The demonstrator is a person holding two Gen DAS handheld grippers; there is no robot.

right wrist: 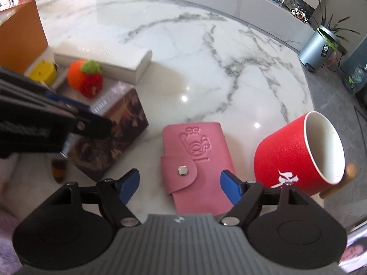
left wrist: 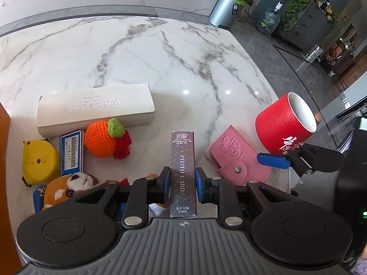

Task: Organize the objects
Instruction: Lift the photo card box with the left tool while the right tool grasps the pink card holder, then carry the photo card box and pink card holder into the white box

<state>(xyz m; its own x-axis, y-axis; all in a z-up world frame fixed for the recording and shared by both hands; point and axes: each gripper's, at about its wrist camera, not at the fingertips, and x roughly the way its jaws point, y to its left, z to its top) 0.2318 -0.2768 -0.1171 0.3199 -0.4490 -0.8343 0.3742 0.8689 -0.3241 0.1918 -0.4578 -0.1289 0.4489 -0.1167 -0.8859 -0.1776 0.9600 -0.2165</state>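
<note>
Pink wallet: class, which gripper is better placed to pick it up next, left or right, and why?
Right. The right gripper hangs over the pink wallet with its jaws open on either side of it and nothing held. The left gripper is shut on the photo card box, so it is busy.

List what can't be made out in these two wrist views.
- Plush toy, left wrist view: lower part hidden behind the left gripper, which grips the photo card box.
- Small brown item, right wrist view: blurred, partly under the other gripper; can't identify.
- Mug handle, right wrist view: mostly behind the mug body.
- White box lettering, right wrist view: blurred, unreadable.
- Pink wallet near end: hidden behind the right gripper.
</note>
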